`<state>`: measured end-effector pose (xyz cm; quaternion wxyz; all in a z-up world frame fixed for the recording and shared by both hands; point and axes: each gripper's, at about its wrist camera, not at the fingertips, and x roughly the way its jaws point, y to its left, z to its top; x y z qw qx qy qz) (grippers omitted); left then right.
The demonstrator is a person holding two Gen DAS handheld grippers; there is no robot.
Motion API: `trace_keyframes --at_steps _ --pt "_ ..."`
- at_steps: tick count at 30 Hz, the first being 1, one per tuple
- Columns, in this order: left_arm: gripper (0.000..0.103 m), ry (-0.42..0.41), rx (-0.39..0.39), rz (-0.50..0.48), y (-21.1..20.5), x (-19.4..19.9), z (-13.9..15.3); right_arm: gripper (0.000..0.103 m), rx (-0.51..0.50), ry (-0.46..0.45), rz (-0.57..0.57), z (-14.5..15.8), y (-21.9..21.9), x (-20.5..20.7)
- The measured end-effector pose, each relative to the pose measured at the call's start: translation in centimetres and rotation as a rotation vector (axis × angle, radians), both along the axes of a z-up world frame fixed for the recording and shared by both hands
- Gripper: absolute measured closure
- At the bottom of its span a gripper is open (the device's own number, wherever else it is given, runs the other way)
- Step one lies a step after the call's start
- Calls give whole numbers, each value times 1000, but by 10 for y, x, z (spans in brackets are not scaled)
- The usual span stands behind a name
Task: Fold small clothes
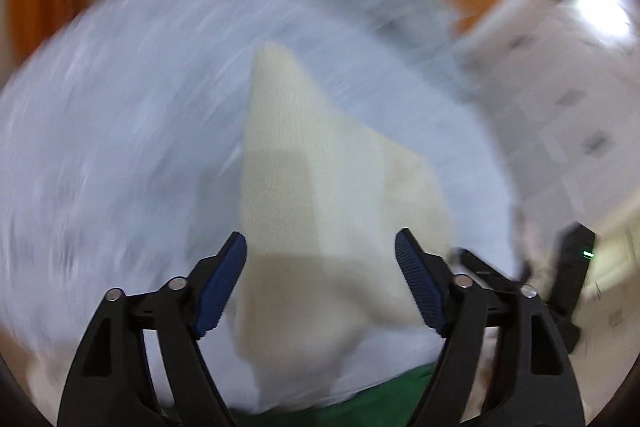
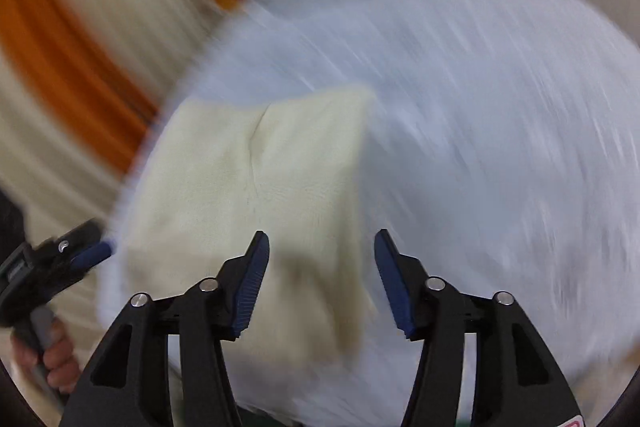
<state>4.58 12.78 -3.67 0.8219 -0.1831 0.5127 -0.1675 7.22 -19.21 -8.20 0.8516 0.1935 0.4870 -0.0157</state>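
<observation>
Folded garment (image 1: pixel 320 163) lies on the bed sheet (image 1: pixel 120 147). In the left wrist view it sits ahead of and between the left gripper's (image 1: pixel 321 247) spread fingers, untouched; the right gripper (image 1: pixel 568 267) stands to its right. In the right wrist view the garment lies ahead-left of the right gripper, the left gripper beyond its left edge, held by a hand (image 2: pixel 52 359).

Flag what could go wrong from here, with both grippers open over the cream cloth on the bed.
1. The left gripper and right gripper stand open with nothing pinched, so the fold in the cream cloth may loosen.
2. The cloth lies near the edge of the white bedding; a careless pull could slide it off.
3. Both views are smeared by motion, so a fast re-grasp may miss.
</observation>
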Motion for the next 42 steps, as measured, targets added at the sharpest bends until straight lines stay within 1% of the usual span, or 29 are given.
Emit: trace_keyframes --at_steps 1,2,3,4,5,7,9,11,13,15,16,17,18,19,20,21,22,23,26,27,28,29,30,32,34,37,39,41,42 --pt "43 66 9 29 10 -4 -22 75 27 33 -27 -11 -6 -6" --pt "43 89 -16 42 18 -11 -30 83 86 46 -55 -18 -14 -17" --pt "43 78 -34 61 26 -20 -29 89 112 37 -55 -15 -17 -25" --pt "43 57 -31 63 28 -25 -22 92 106 23 -42 -7 -16 -30" --pt "43 31 -28 54 28 -28 -13 97 75 10 -10 6 -11 -32" --pt "42 -50 -9 16 17 -29 15 98 41 -28 61 28 4 -25" --pt "40 -124 27 -29 -5 -22 38 98 42 -56 102 43 17 -13" --pt "38 -129 33 -87 -29 -13 44 98 38 -74 139 48 33 -1" --pt "38 -96 30 -112 -46 -7 33 98 19 -69 164 39 48 5" --pt "38 -52 17 -125 -55 -5 10 98 -49 -36 162 14 56 10" --pt "38 -32 22 -114 -57 -3 0 98 -75 35 145 -12 53 14" --pt "38 3 47 -89 -59 0 -16 103 -82 111 126 -33 49 16" --pt "39 33 57 -84 -57 2 -27 103 -71 168 113 -52 44 16" --pt "41 59 67 -84 -56 3 -38 103 -55 183 100 -60 39 13" --pt "41 80 86 -88 -57 5 -46 103 -44 170 84 -55 37 10" --pt "41 67 111 -93 -57 4 -48 103 -41 159 83 -47 39 10" --pt "41 51 132 -103 -59 3 -47 103 -54 146 90 -39 41 9" --pt "41 47 156 -119 -62 3 -47 102 -94 118 107 -26 46 10" --pt "40 47 177 -121 -67 3 -47 102 -119 93 130 -15 50 14" --pt "40 47 179 -120 -69 3 -48 103 -133 110 128 -21 49 16" --pt "40 46 181 -122 -70 3 -49 103 -142 153 138 -36 47 19" --pt "40 45 183 -124 -70 3 -50 103 -137 199 150 -53 46 23" --pt "40 50 183 -132 -72 2 -51 103 -126 213 144 -60 44 23" --pt "40 40 212 -130 -71 1 -49 103 -91 188 115 -50 41 20" --pt "39 40 223 -131 -72 0 -49 100 -71 124 104 -28 43 17" --pt "39 44 214 -123 -69 -1 -50 100 -103 77 142 -11 52 22" --pt "39 45 218 -124 -69 -1 -51 100 -152 102 149 -17 56 32" --pt "37 52 223 -126 -70 -2 -51 103 -165 172 139 -42 52 43" --pt "36 56 224 -127 -70 -3 -52 103 -153 189 136 -52 49 46"
